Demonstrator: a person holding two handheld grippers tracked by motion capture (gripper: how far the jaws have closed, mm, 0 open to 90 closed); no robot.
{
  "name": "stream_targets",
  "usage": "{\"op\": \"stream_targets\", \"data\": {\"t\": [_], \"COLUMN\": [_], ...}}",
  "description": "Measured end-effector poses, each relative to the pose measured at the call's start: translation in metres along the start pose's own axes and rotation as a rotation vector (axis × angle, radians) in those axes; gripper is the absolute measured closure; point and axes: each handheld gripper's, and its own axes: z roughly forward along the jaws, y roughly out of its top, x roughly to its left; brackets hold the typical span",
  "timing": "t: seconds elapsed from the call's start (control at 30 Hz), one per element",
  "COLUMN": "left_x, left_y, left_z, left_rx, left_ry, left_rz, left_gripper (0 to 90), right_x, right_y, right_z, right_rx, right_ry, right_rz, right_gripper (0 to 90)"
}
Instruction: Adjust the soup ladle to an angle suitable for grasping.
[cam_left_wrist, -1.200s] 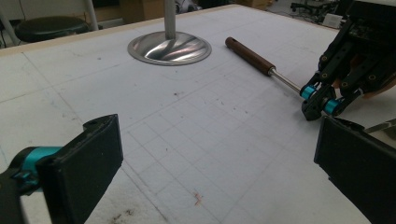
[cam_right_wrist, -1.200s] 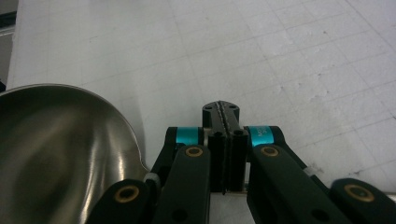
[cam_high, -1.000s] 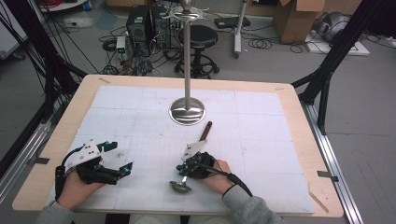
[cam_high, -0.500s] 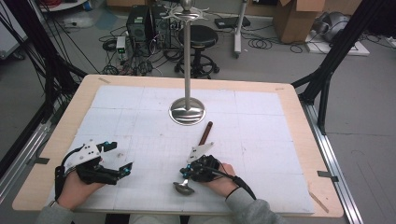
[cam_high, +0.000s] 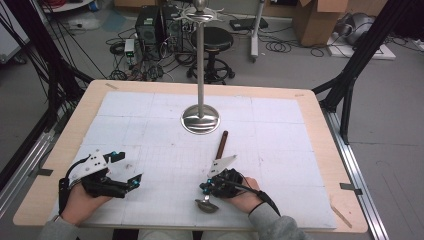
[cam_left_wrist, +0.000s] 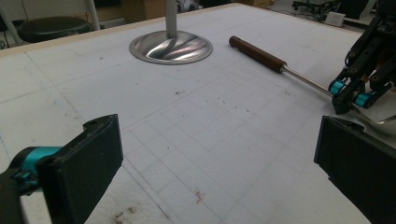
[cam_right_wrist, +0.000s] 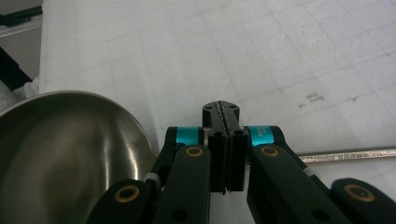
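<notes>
The right gripper (cam_high: 210, 187) is clamping the thin metal shaft of a steel ladle with a brown wooden handle (cam_high: 222, 142). Its own view is showing the ladle's shiny bowl (cam_right_wrist: 65, 154) close up. The left gripper (cam_high: 131, 170) is resting with jaws wide apart, holding nothing.

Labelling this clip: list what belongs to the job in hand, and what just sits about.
In the job:
right gripper, shut on the ladle's shaft
ladle

Sitting about:
metal stand
left gripper, open, holding nothing
white mat

The ladle (cam_right_wrist: 70, 154) runs off the right gripper view's left and bottom edges beside the jaws, which cover its metal shaft (cam_right_wrist: 348, 155) where they clamp it.
</notes>
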Motion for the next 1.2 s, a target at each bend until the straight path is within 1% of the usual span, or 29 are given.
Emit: {"op": "stream_targets", "data": {"t": [0.03, 0.13, 0.17, 0.4, 0.5, 0.53, 0.57, 0.6, 0.63, 0.67, 0.7, 0.73, 0.77, 0.8, 0.9, 1.07, 1.1, 1.13, 1.17, 1.2], "left_x": [0.000, 0.000, 0.000, 0.000, 0.000, 0.000, -0.001, -0.001, -0.001, -0.001, -0.001, -0.001, -0.001, -0.001, -0.001, -0.001, -0.001, -0.001, -0.001, -0.001], "left_y": [0.000, 0.000, 0.000, 0.000, 0.000, 0.000, 0.000, 0.000, 0.000, 0.000, 0.000, 0.000, 0.000, 0.000, 0.000, 0.000, 0.000, 0.000, 0.000, 0.000], "left_z": [0.000, 0.000, 0.000, 0.000, 0.000, 0.000, 0.000, 0.000, 0.000, 0.000, 0.000, 0.000, 0.000, 0.000, 0.000, 0.001, 0.001, 0.001, 0.001, 0.001], "left_rx": [-0.002, -0.001, 0.000, 0.003, 0.002, 0.001, 0.003, 0.003, 0.003, 0.003, 0.003, 0.003, 0.002, 0.001, 0.003, 0.003, 0.004, 0.003, 0.003, 0.003], "left_ry": [0.002, 0.003, 0.000, -0.002, -0.001, -0.002, -0.003, -0.003, -0.002, -0.001, -0.002, -0.002, -0.002, -0.002, -0.004, -0.003, -0.003, -0.004, -0.003, -0.003], "left_rz": [-0.003, -0.001, 0.000, -0.002, -0.002, -0.003, -0.003, -0.003, -0.003, -0.002, -0.002, -0.002, -0.001, -0.001, -0.001, -0.002, -0.001, -0.002, -0.003, -0.001], "left_gripper": [1.7, 1.7, 1.7, 1.7, 1.7, 1.7, 1.7, 1.7, 1.8, 1.8, 1.7, 1.7, 1.7, 1.7, 1.7, 1.7, 1.7, 1.7, 1.7, 1.7], "right_x": [0.000, -0.001, -0.001, -0.003, -0.005, -0.005, -0.007, -0.007, -0.007, -0.007, -0.007, -0.007, -0.008, -0.008, -0.013, -0.014, -0.014, -0.014, -0.016, -0.016], "right_y": [-0.002, -0.004, -0.006, -0.015, -0.023, -0.023, -0.027, -0.027, -0.031, -0.031, -0.034, -0.034, -0.038, -0.038, -0.046, -0.052, -0.056, -0.056, -0.059, -0.059], "right_z": [-0.003, -0.005, -0.009, -0.020, -0.029, -0.029, -0.033, -0.033, -0.039, -0.039, -0.044, -0.044, -0.049, -0.049, -0.057, -0.064, -0.068, -0.068, -0.071, -0.071], "right_rx": [0.009, 0.015, 0.021, 0.042, 0.051, 0.051, 0.055, 0.055, 0.071, 0.071, 0.088, 0.088, 0.095, 0.095, 0.099, 0.102, 0.106, 0.106, 0.100, 0.100], "right_ry": [0.001, 0.000, 0.001, 0.001, -0.003, -0.003, -0.014, -0.014, -0.030, -0.030, -0.045, -0.045, -0.049, -0.049, -0.056, -0.074, -0.079, -0.079, -0.081, -0.081], "right_rz": [0.009, 0.013, 0.021, 0.021, 0.031, 0.031, 0.026, 0.026, 0.023, 0.023, 0.012, 0.012, 0.020, 0.020, 0.037, 0.047, 0.061, 0.061, 0.076, 0.076], "right_gripper": [90.0, 90.0, 90.0, 90.0, 90.0, 90.0, 90.0, 90.0, 90.0, 90.0, 90.0, 90.0, 90.0, 90.0, 90.0, 90.0, 90.0, 90.0, 90.0, 90.0]}}
